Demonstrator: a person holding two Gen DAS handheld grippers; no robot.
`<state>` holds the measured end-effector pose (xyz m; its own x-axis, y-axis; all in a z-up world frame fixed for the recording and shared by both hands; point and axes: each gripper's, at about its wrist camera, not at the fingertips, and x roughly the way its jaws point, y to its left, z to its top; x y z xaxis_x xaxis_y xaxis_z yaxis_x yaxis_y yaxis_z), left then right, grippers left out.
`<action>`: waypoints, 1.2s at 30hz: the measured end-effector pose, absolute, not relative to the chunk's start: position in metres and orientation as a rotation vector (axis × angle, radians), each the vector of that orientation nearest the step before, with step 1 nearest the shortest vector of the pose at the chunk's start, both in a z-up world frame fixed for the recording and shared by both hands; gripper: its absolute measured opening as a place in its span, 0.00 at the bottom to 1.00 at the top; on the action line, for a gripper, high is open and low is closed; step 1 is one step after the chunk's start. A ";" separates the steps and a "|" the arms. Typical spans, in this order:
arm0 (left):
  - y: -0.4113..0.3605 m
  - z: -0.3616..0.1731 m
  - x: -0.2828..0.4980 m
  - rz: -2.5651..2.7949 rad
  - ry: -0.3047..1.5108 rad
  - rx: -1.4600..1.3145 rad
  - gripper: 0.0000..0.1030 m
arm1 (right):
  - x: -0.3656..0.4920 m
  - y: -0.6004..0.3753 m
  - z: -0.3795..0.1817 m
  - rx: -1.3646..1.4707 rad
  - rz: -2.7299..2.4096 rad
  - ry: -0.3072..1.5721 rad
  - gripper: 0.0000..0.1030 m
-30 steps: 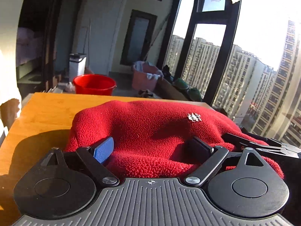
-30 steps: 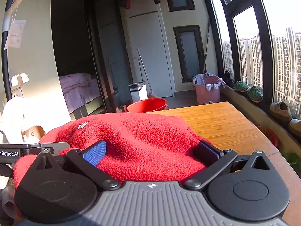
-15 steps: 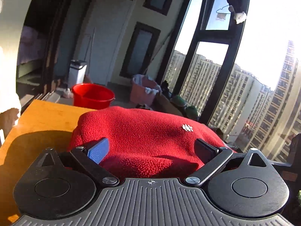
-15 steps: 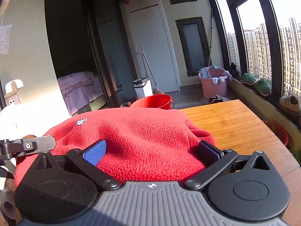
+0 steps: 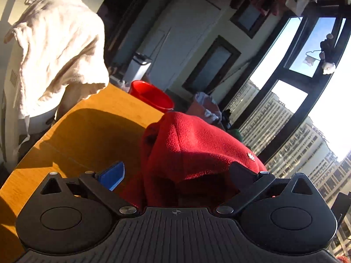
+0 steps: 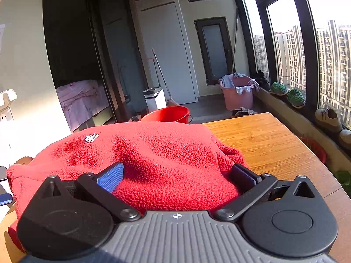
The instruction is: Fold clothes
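Observation:
A red fleece garment [image 5: 197, 149] with a small white emblem [image 5: 251, 156] lies bunched on the wooden table [image 5: 98, 127]. My left gripper [image 5: 176, 174] is rolled to one side and stands open. Its blue pad hangs clear over bare table, and the other finger touches the fleece's right flank. In the right wrist view the same red fleece [image 6: 164, 153] fills the space between the wide jaws of my right gripper [image 6: 176, 178], open. Both its pads rest against the pile without visibly squeezing it.
A cream cloth [image 5: 59, 50] hangs over a white appliance at the table's left end. A red bucket [image 6: 169, 115] and a pink laundry basket [image 6: 238, 94] stand on the floor beyond. Shoes [image 6: 326, 118] line the window sill past the table's right edge [image 6: 307, 153].
The left gripper has rolled and slid left along the fleece; its blue pad now stands free of the cloth. The right view is nearly the same, and the other gripper's finger has left its left edge.

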<state>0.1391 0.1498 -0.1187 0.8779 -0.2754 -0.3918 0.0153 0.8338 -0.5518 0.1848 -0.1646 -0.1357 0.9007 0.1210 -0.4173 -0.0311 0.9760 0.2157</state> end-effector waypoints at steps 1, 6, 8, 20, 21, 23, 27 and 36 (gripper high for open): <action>0.148 -0.119 0.138 -0.171 0.481 -0.576 1.00 | 0.183 -0.163 -0.136 0.201 0.071 0.439 1.00; 0.135 -0.124 0.153 -0.176 0.504 -0.524 1.00 | 0.191 -0.157 -0.138 0.155 0.062 0.403 1.00; 0.133 -0.126 0.165 -0.175 0.513 -0.523 1.00 | 0.197 -0.155 -0.138 0.137 0.064 0.393 1.00; 0.100 -0.079 0.186 -0.245 0.354 -0.316 1.00 | 0.235 -0.152 -0.137 0.129 0.020 0.381 1.00; 0.092 -0.081 0.194 -0.252 0.392 -0.277 1.00 | 0.239 -0.155 -0.136 0.118 0.040 0.381 1.00; 0.075 -0.095 0.214 -0.223 0.485 -0.185 1.00 | 0.244 -0.162 -0.131 0.092 0.096 0.386 1.00; 0.072 -0.116 0.225 -0.197 0.536 -0.175 1.00 | 0.217 -0.185 -0.097 0.136 0.070 0.311 1.00; 0.070 -0.116 0.207 -0.185 0.492 -0.130 1.00 | 0.210 -0.165 -0.142 0.090 0.107 0.592 1.00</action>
